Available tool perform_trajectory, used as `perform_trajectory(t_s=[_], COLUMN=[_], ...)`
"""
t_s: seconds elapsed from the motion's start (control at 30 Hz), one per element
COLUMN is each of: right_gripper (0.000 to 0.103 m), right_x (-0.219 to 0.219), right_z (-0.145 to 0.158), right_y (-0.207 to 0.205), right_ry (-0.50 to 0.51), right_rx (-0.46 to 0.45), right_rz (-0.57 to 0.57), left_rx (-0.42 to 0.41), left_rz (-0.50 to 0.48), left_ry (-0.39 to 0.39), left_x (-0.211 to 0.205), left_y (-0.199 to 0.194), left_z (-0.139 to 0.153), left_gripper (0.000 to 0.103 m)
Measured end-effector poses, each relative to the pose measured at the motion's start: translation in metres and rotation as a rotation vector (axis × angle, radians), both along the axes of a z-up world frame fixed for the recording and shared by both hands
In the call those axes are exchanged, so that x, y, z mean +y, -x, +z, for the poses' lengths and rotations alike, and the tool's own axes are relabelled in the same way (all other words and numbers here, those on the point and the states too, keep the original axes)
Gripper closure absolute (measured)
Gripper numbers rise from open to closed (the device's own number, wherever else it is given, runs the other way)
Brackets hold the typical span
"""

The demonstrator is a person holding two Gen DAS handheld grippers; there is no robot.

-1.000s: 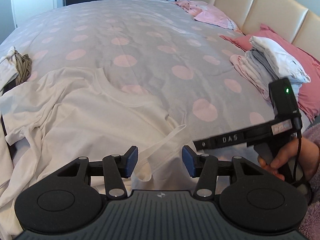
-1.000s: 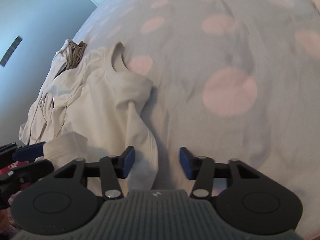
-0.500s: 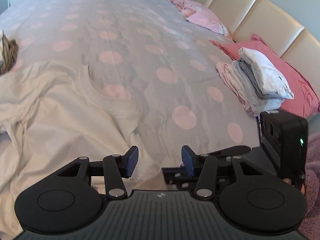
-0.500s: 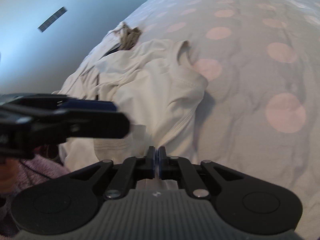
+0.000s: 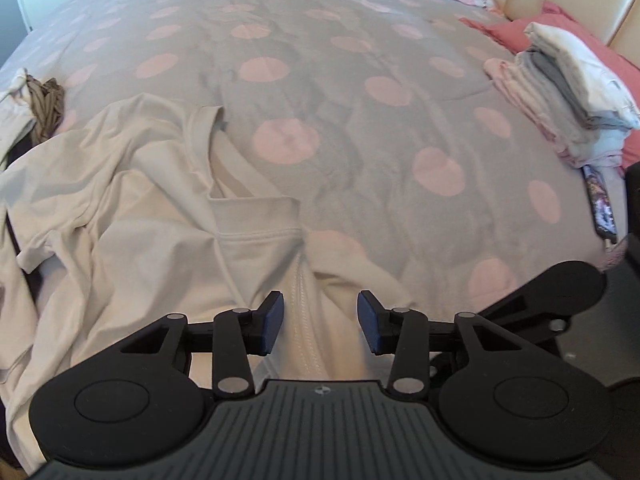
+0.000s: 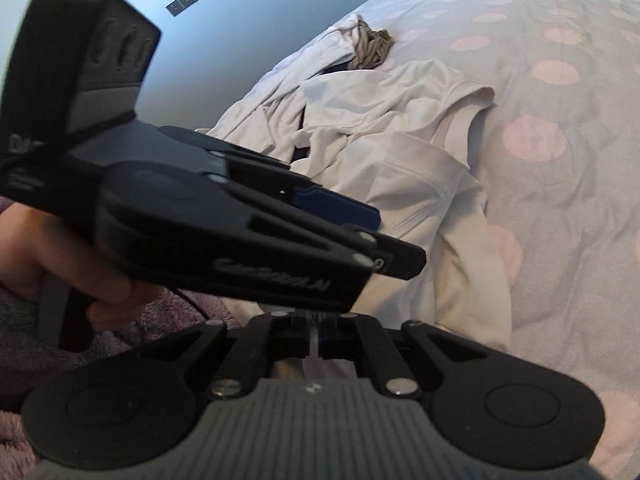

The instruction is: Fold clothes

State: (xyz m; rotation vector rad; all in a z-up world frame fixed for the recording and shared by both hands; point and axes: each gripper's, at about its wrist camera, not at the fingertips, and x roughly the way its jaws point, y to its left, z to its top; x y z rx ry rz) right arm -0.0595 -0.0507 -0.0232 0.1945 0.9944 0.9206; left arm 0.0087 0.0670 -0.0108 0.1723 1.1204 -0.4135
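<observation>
We had the cream T-shirt lying rumpled on the spotted bed cover, its neckline toward the middle of the bed and its near part bunched under both tools. Our left tongs pointed steeply down over a ridge of the shirt with a stitched seam; their jaws had just been closing, with that ridge between them, but the pads did not yet press on it, so they counted as open. Our right tongs were closed, and a thin strip of pale cloth seemed pinched between the pads, though the left tool crossed in front and hid most of it.

To do this step well, we judged that the left tongs should catch the seam through both layers rather than a loose surface wrinkle. Then both grips would need to pull apart evenly, so the edge went taut and the shirt could be laid flat before any fold. A stack of folded clothes waited by the pink pillow, well apart from the shirt.
</observation>
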Motion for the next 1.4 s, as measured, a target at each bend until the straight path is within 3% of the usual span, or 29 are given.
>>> perform_trajectory(t_s=[0.03,0.1,0.2,0.27,0.37,0.5,0.57,0.67,0.8,0.87,0.9,1.03,1.23,1.37,1.4], right_gripper=[0.099,0.099,0.099,0.096,0.090,0.069,0.068,0.068,0.069,0.084,0.103,0.103,0.102,0.101,0.101], right_x=[0.001,0.002,0.003,0.003,0.003,-0.003,-0.005,-0.006,0.004,0.011,0.014,0.021,0.023,0.024,0.024], right_z=[0.000,-0.001,-0.001,-0.001,0.000,0.005,0.003,-0.003,-0.016,-0.026,-0.032,-0.050,-0.051,-0.050,-0.049], right_y=[0.001,0.002,0.002,0.002,0.002,-0.002,-0.007,-0.014,-0.015,-0.017,-0.017,-0.013,-0.012,-0.011,-0.010], right_ry=[-0.001,0.004,0.003,0.002,0.022,0.086,0.112,0.131,0.126,0.143,0.157,0.219,0.229,0.233,0.233], right_rx=[0.002,0.006,0.007,0.010,-0.002,-0.058,-0.062,-0.055,-0.038,-0.006,0.021,0.090,0.084,0.075,0.073], right_rz=[0.009,0.023,0.032,0.038,0.045,0.002,-0.026,-0.053,-0.036,-0.023,-0.010,0.007,0.008,0.012,0.014], left_rx=[0.000,0.003,0.026,0.018,-0.010,-0.046,-0.024,-0.018,-0.007,-0.018,-0.029,-0.035,-0.040,-0.045,-0.052], left_rz=[0.006,0.019,0.068,0.111,0.191,0.266,0.269,0.293,0.324,0.336,0.345,0.357,0.330,0.297,0.297], left_ry=[-0.012,-0.031,-0.020,-0.020,-0.003,0.049,0.106,0.129,0.163,0.159,0.150,0.131,0.143,0.084,0.073], left_x=[0.002,0.006,0.022,0.031,0.049,0.068,0.072,0.074,0.079,0.080,0.080,0.082,0.072,0.060,0.060], left_y=[0.001,0.003,0.002,0.003,0.006,0.012,0.012,0.012,0.012,0.012,0.012,0.013,0.016,0.015,0.014], left_z=[-0.001,-0.003,-0.009,-0.010,-0.006,0.004,0.004,0.000,-0.006,-0.007,-0.008,-0.010,-0.010,-0.017,-0.018], left_gripper=[0.067,0.080,0.093,0.097,0.099,0.099,0.099,0.098,0.092,0.088,0.088,0.088,0.083,0.084,0.093])
